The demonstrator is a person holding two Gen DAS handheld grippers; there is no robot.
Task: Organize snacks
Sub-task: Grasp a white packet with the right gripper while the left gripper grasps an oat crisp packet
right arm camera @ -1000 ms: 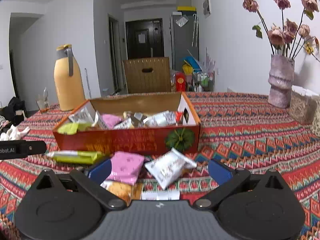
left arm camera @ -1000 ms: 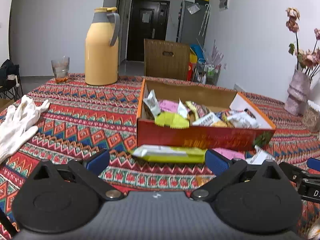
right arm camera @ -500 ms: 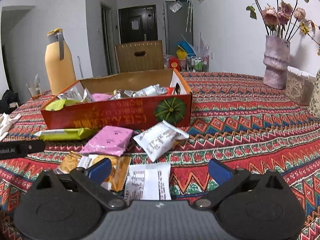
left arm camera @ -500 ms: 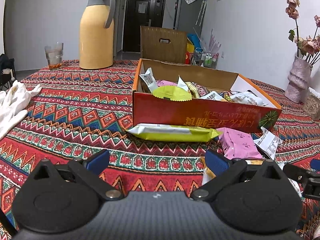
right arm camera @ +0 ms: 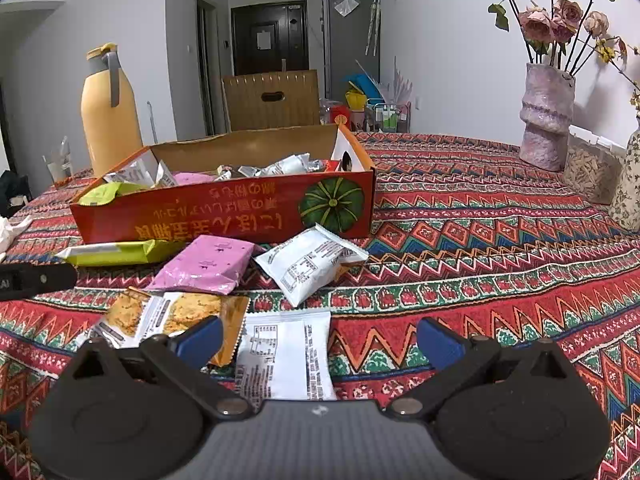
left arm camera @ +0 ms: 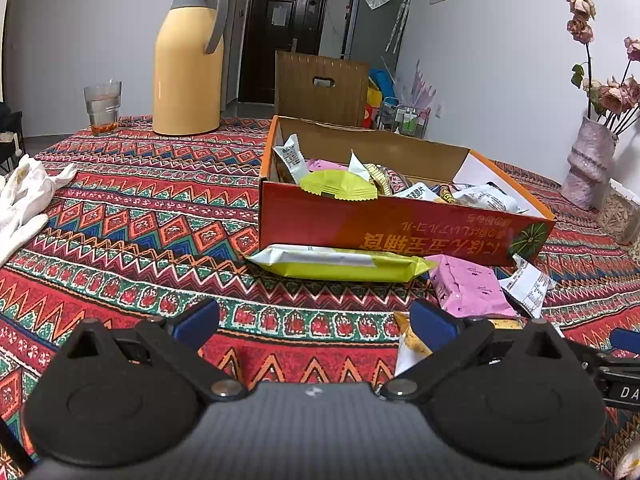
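Orange cardboard box of snacks sits mid-surface, loose packets just before it. Only the right wrist view shows the white packet under the right hand-held gripper; only the left shows white gloves. Both the right and left hand-held gripper stand apart, empty.

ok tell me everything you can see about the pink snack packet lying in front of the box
The pink snack packet is a glossy, soft-looking pouch with small dark printed marks, sealed and slightly puffed. It lies flat on the patterned tablecloth, just in front of the orange box, outside it. A white packet sits at its right edge and a yellow-green packet to its left. Its near edge seems to overlap a biscuit packet. Neither gripper touches it.
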